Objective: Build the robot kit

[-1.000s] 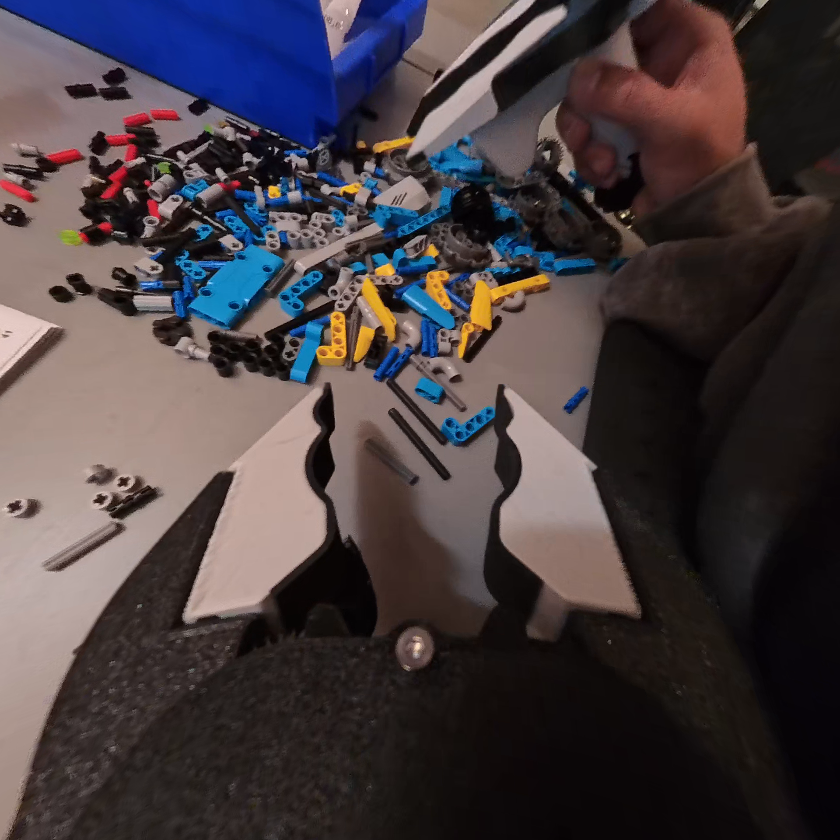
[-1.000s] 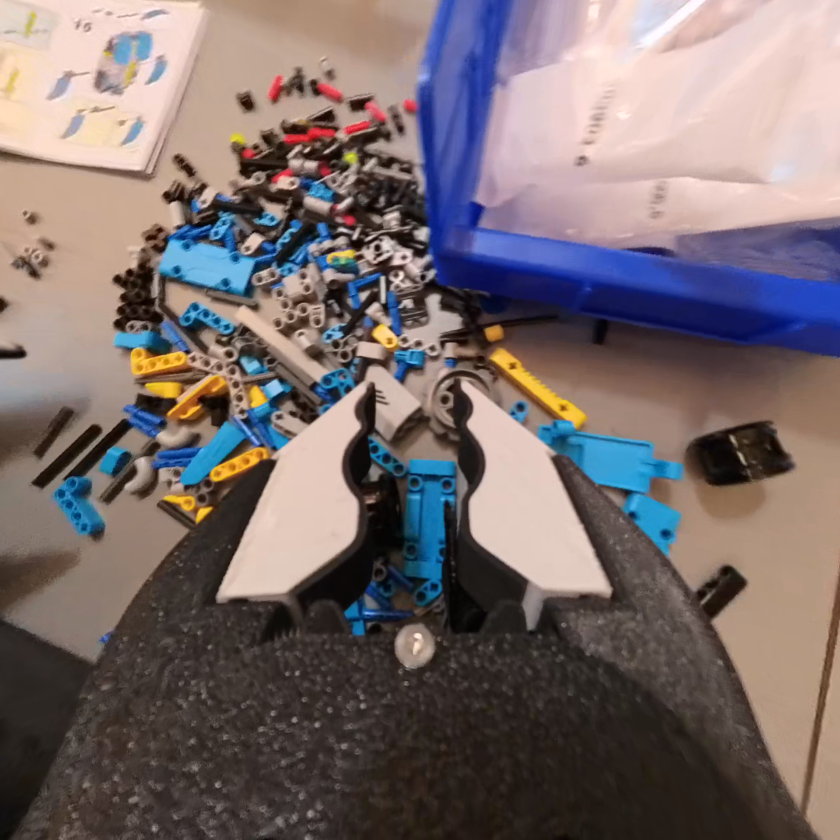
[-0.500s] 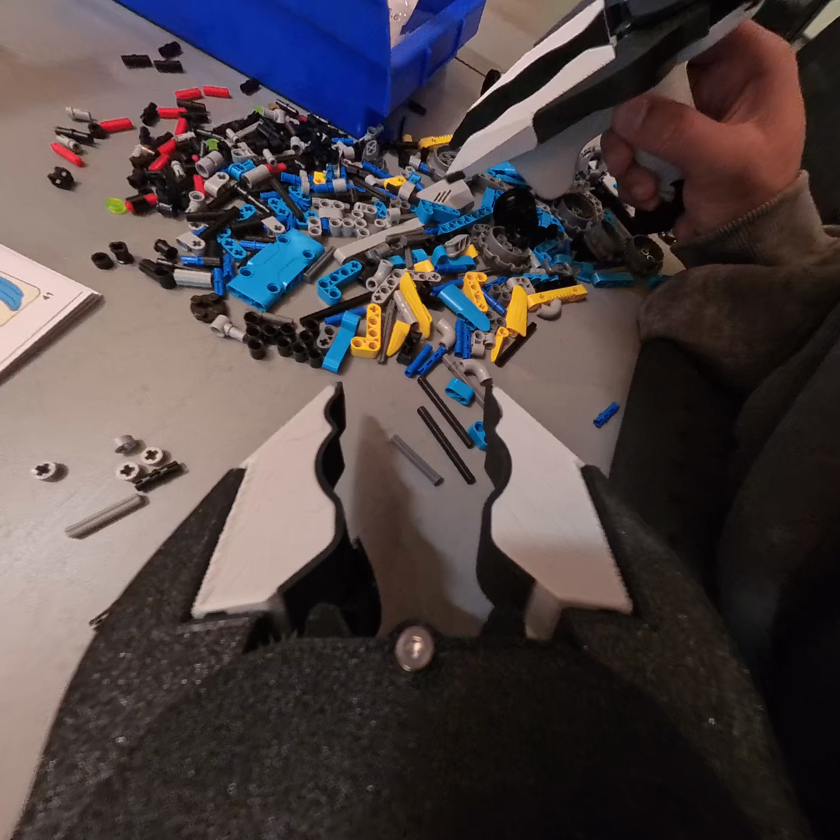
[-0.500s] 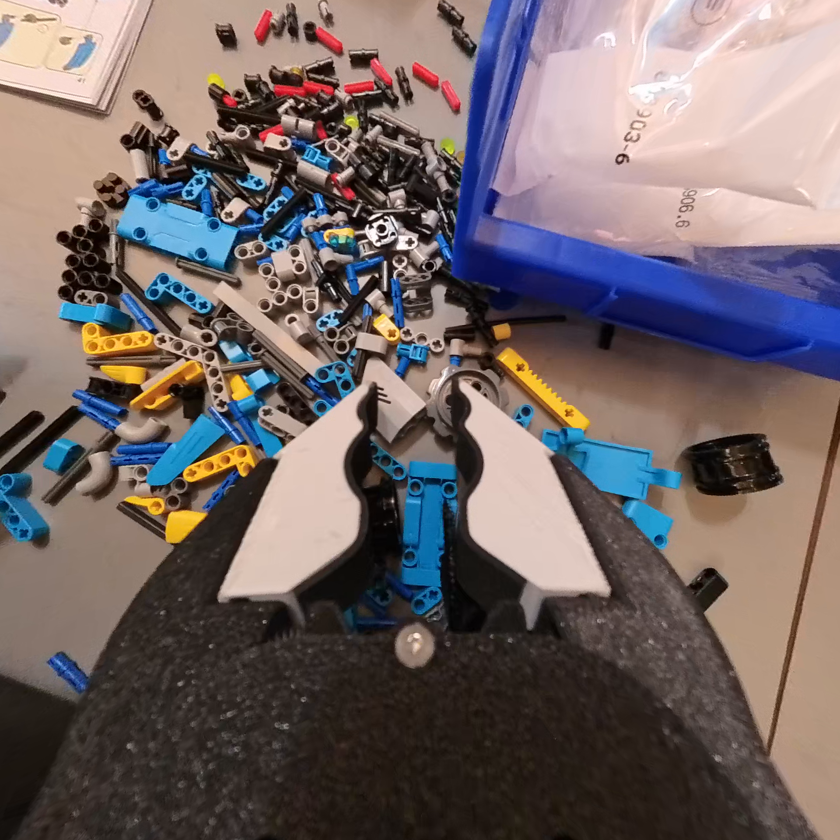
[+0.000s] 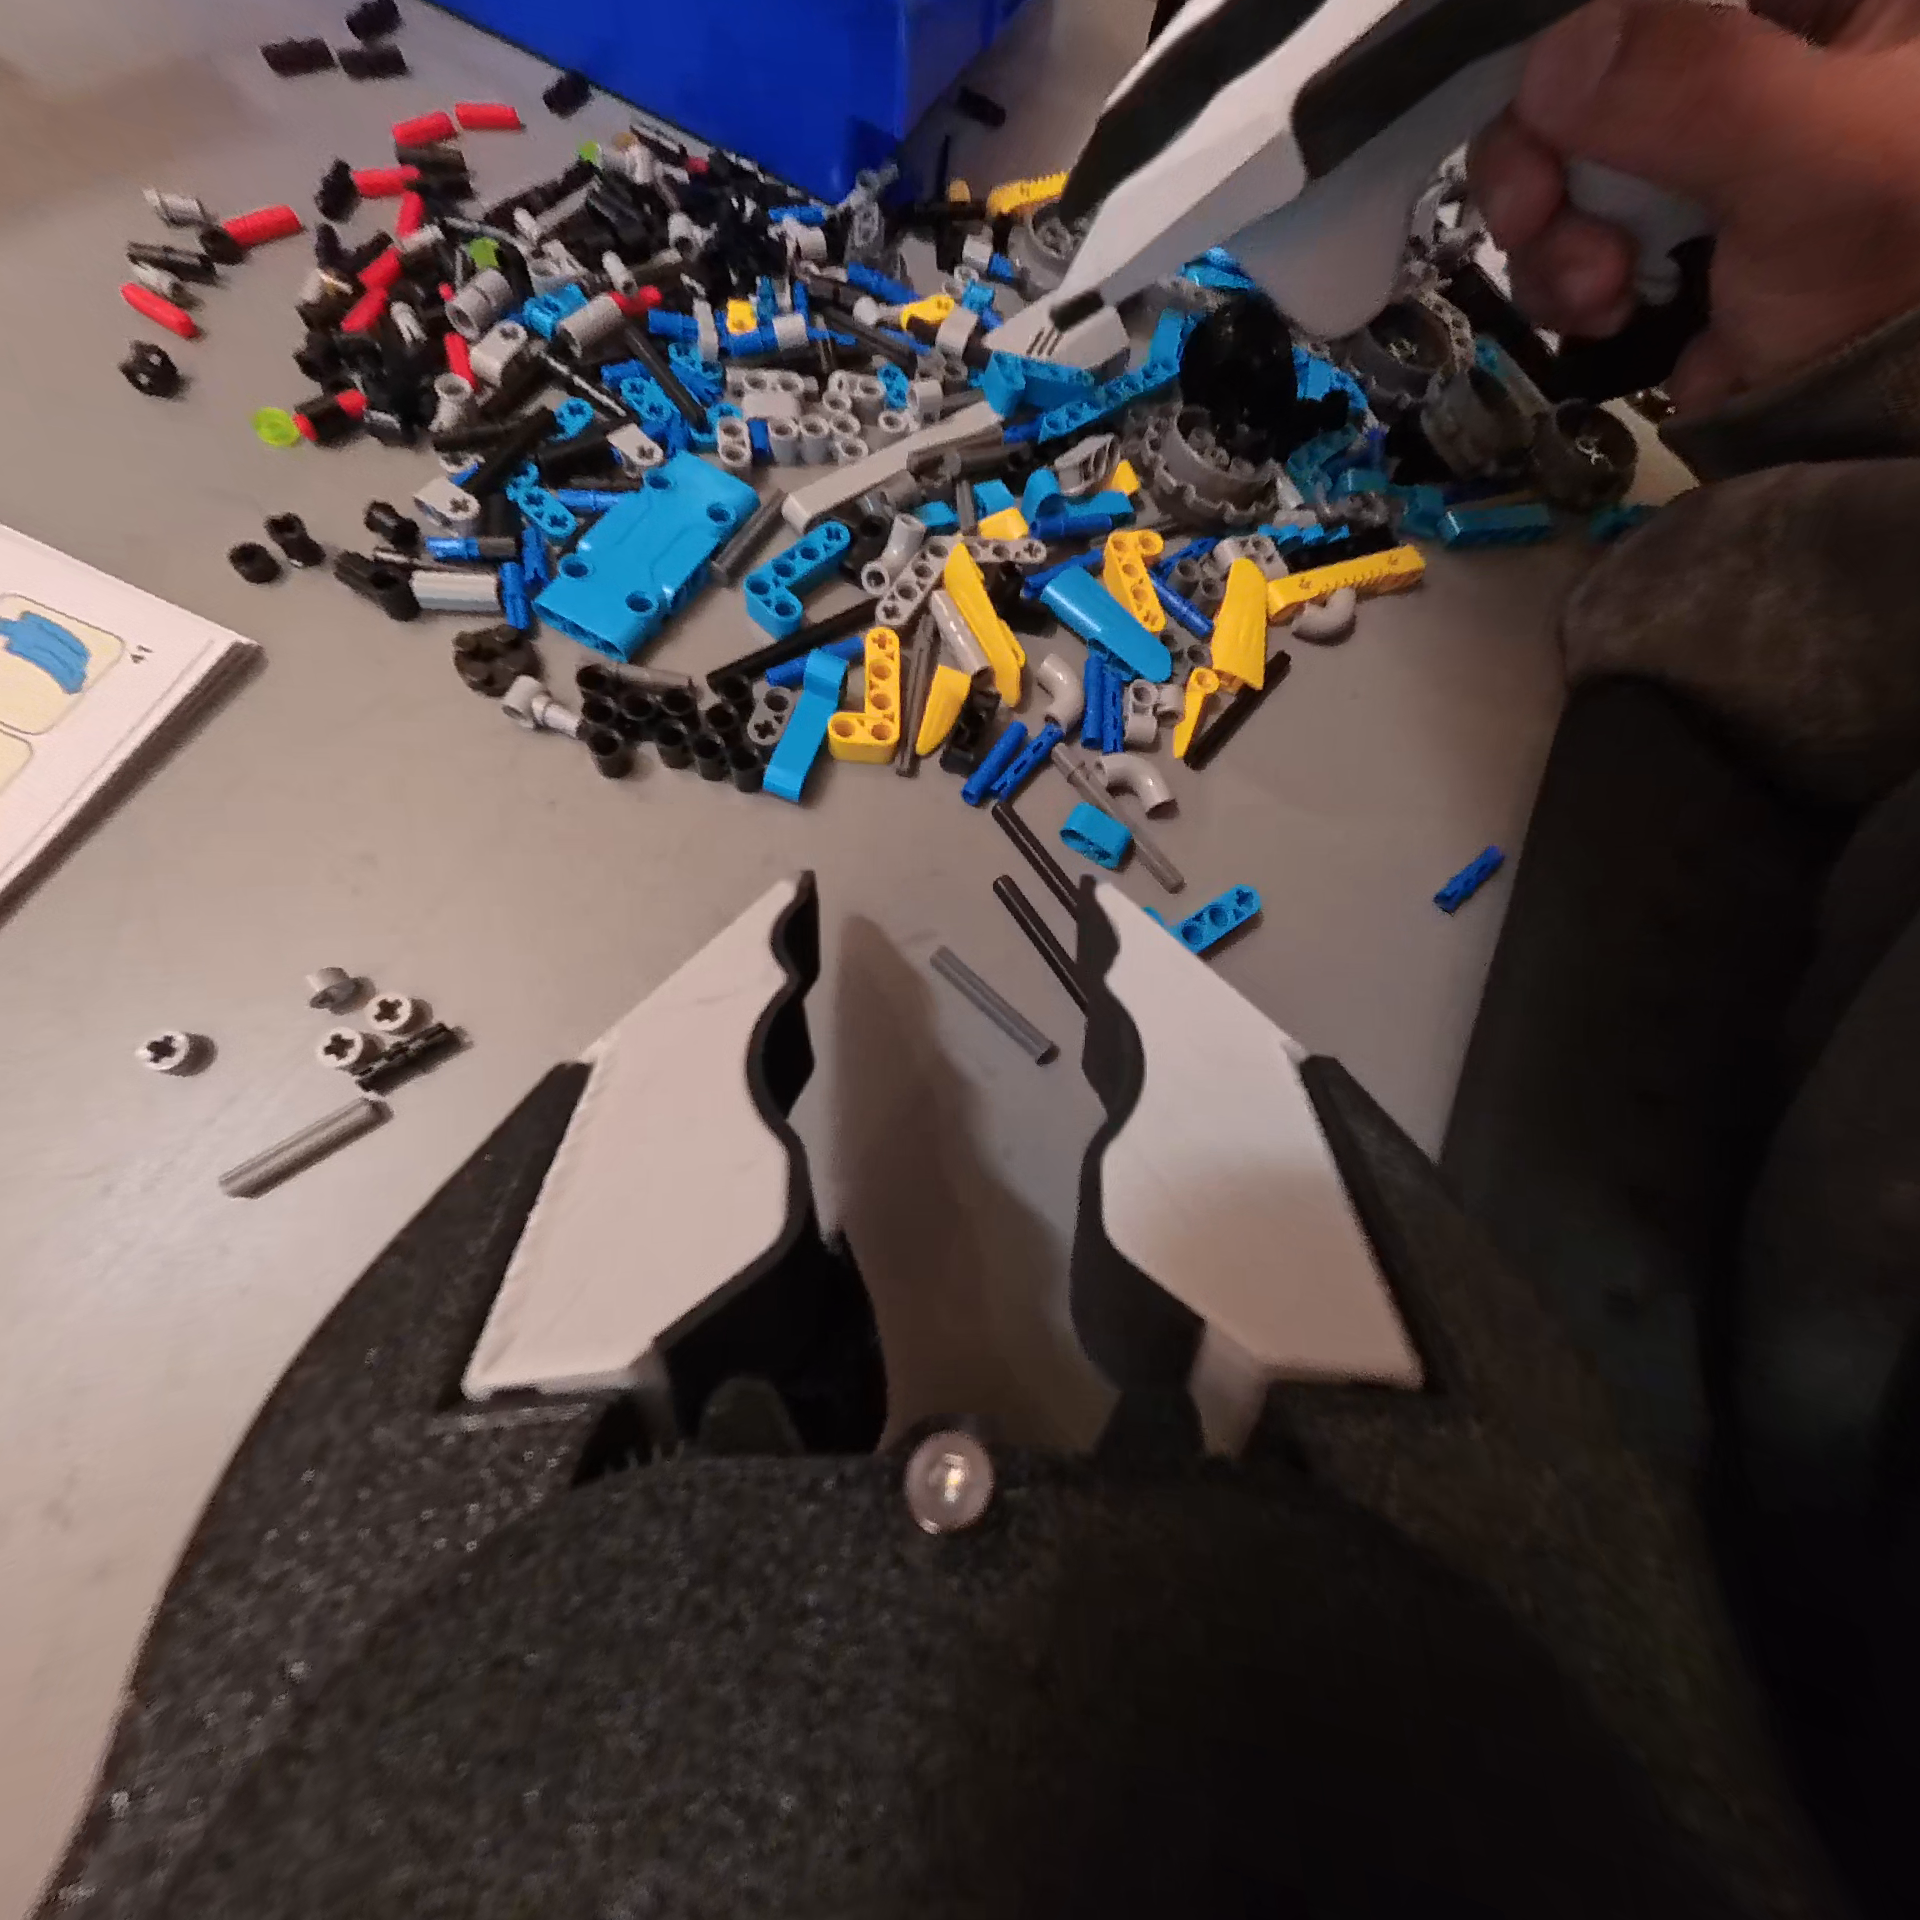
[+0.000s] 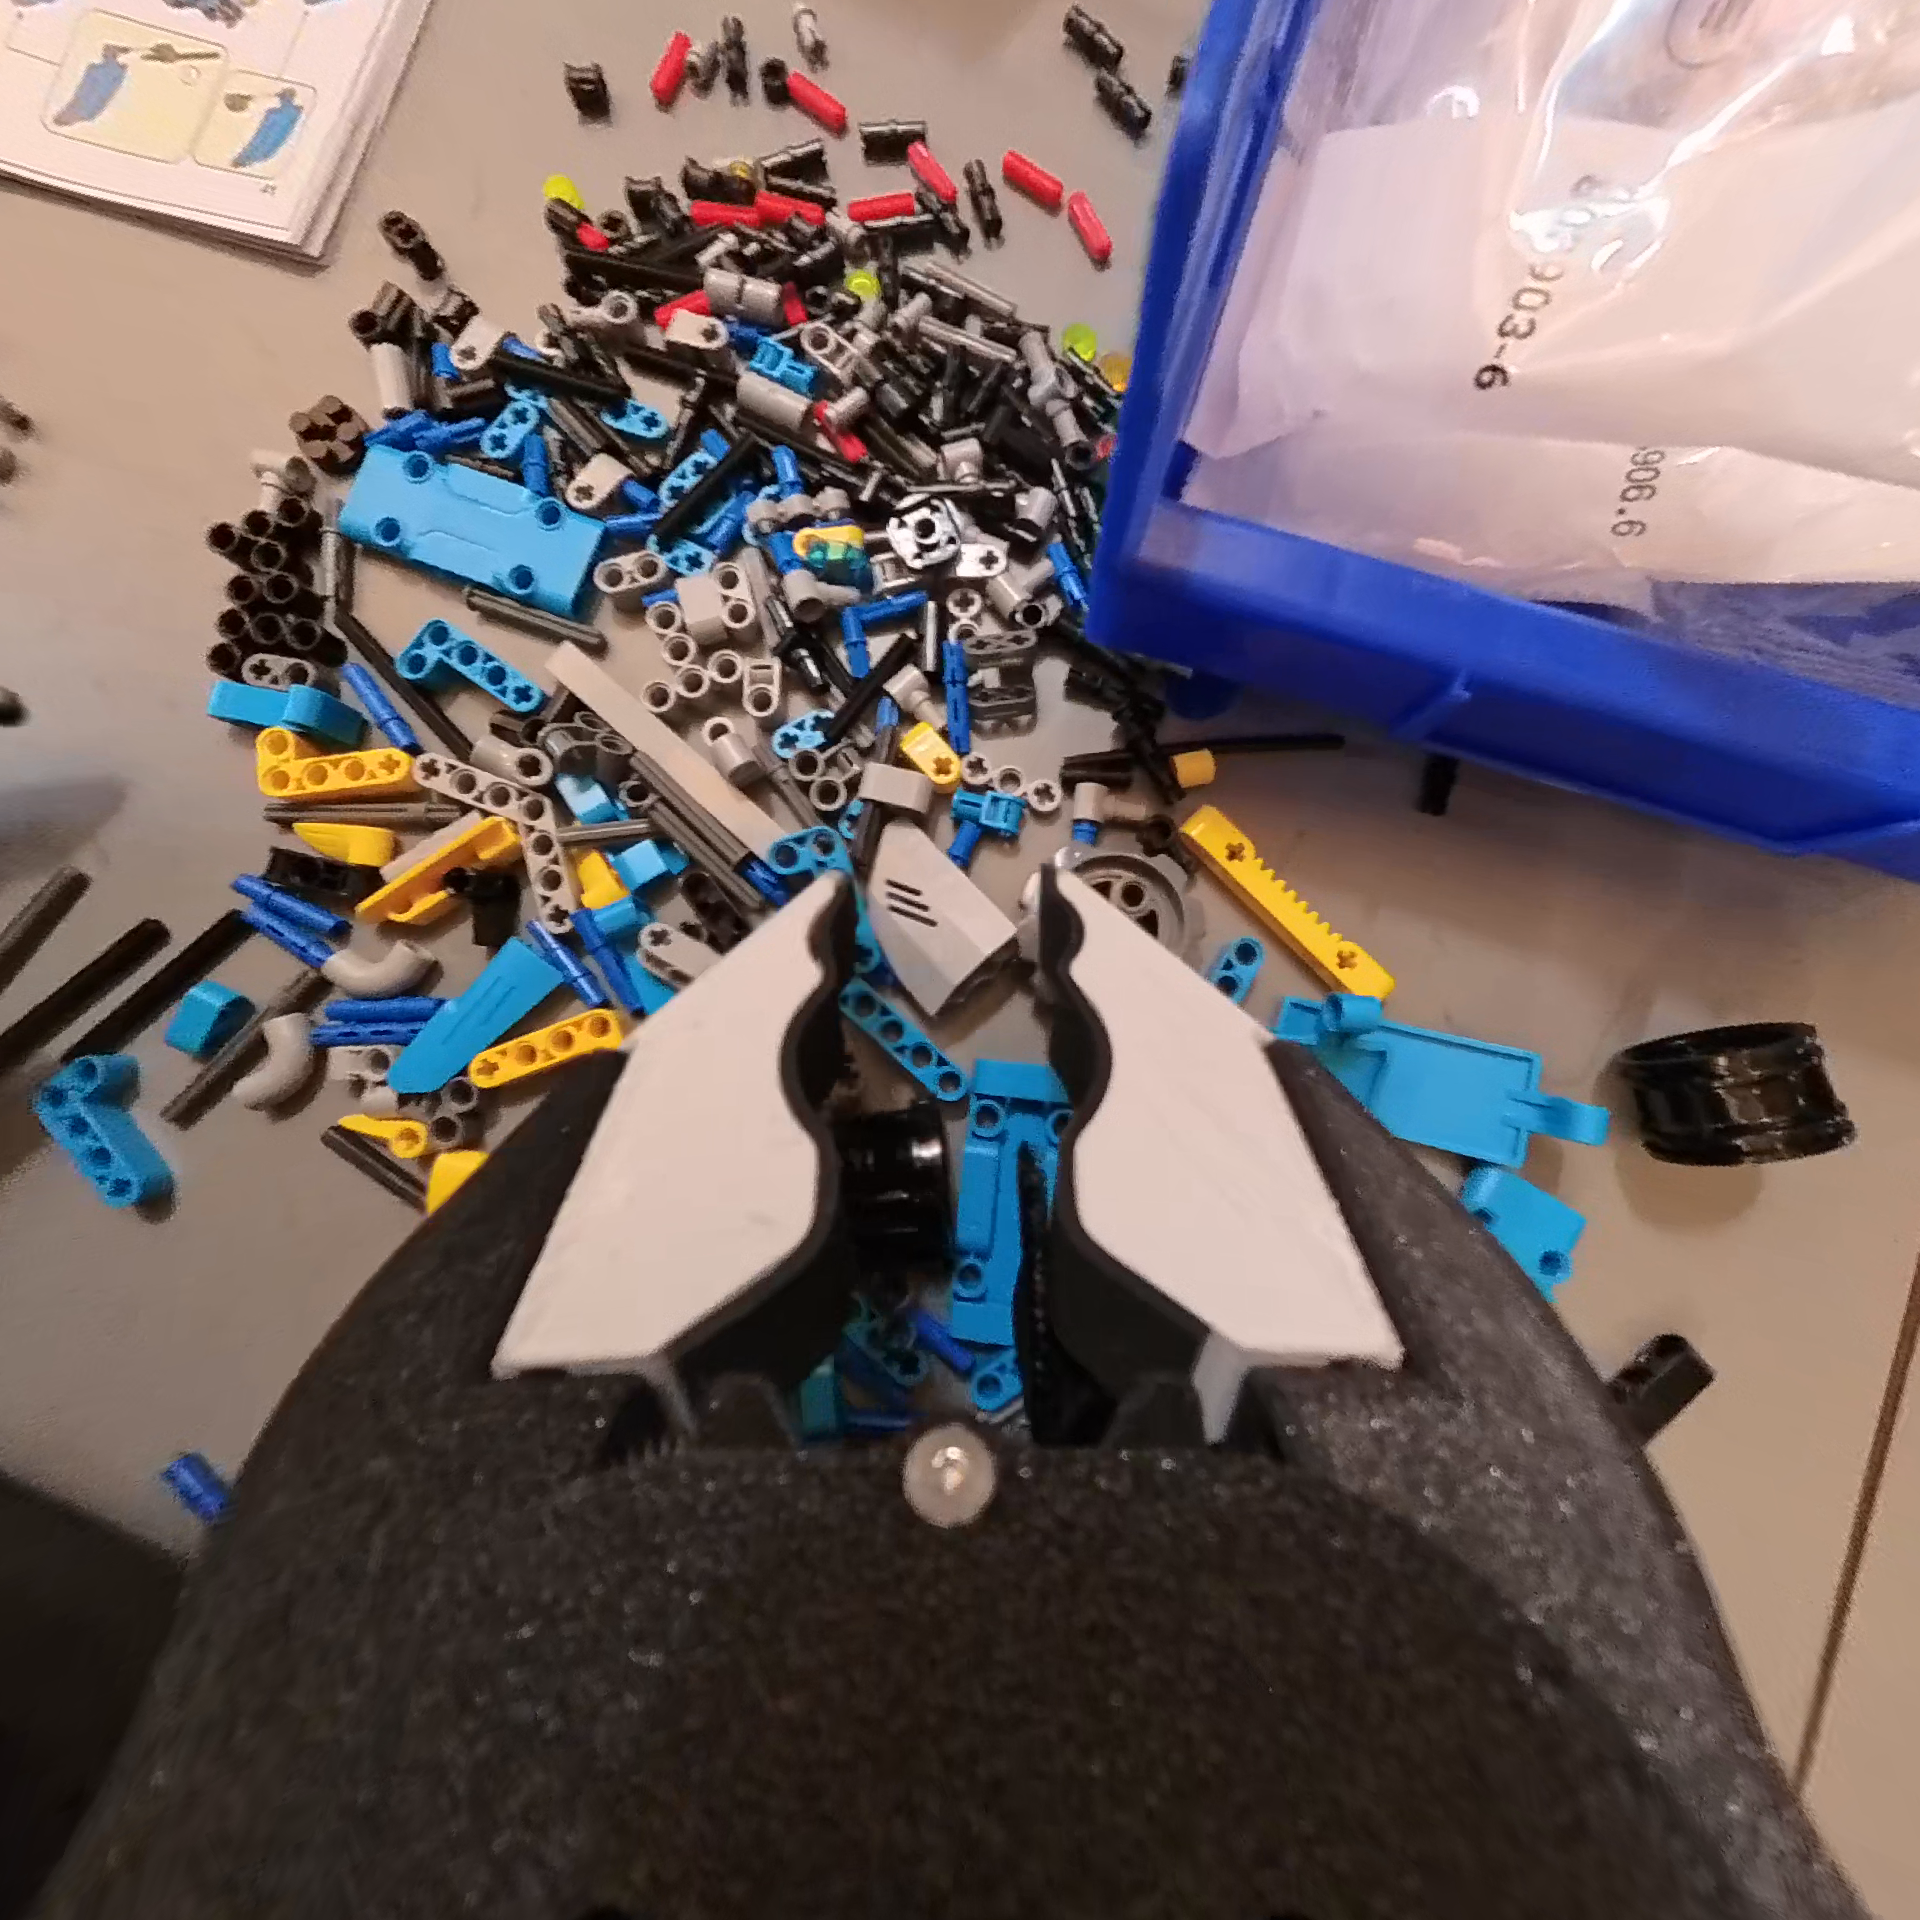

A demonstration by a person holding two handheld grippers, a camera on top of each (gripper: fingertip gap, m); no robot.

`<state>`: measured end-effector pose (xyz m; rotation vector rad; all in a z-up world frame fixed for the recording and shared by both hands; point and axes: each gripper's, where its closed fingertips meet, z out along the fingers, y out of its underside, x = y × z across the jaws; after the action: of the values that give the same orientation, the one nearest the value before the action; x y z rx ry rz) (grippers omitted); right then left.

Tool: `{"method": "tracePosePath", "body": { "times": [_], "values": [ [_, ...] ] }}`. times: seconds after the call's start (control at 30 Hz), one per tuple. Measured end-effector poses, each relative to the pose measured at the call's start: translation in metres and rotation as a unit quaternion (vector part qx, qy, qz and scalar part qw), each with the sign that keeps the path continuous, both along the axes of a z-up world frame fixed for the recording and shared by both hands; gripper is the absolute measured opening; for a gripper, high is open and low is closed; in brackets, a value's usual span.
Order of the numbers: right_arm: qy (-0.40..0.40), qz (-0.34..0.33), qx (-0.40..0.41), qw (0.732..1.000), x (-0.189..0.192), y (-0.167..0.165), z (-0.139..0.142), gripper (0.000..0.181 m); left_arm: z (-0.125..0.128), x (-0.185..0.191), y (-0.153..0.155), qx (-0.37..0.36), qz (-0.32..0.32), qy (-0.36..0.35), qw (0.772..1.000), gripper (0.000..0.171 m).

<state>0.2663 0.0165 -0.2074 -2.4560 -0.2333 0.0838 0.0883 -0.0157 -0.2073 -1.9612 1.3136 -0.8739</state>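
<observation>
A pile of small building-toy pieces, blue, yellow, grey, black and red, lies on the grey table. My left gripper is open and empty, low over bare table at the pile's near edge. A short grey axle lies between its fingers and two black axles by its right finger. My right gripper is open over the pile. A grey sloped piece with slits lies loose between its tips. A grey wheel hub lies by its right tip. It also shows in the left wrist view, held by a hand.
A blue bin with clear plastic bags stands behind the pile, right. An instruction booklet lies left. Grey bushes and a grey axle lie apart, left. A black tyre lies right. A dark sleeve fills the right. Left tips to right tips: about 20 cm.
My right gripper has moved forward over the pile, toward the bin; its gap is the same. My left gripper has shifted a little left; its jaws have closed slightly but stay open.
</observation>
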Motion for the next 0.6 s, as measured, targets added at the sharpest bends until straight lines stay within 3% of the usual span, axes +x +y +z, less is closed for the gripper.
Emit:
{"method": "tracePosePath", "body": {
  "times": [0.13,0.6],
  "values": [
    [0.026,0.038,-0.007,0.999,-0.018,-0.003,-0.001,0.042,-0.002,0.0,-0.006,-0.02,-0.013,0.002,1.0,0.049],
    [0.112,0.175,-0.022,0.978,-0.075,-0.027,0.009,0.018,-0.004,0.001,-0.018,-0.032,-0.045,0.005,0.998,0.049]
  ]
}}
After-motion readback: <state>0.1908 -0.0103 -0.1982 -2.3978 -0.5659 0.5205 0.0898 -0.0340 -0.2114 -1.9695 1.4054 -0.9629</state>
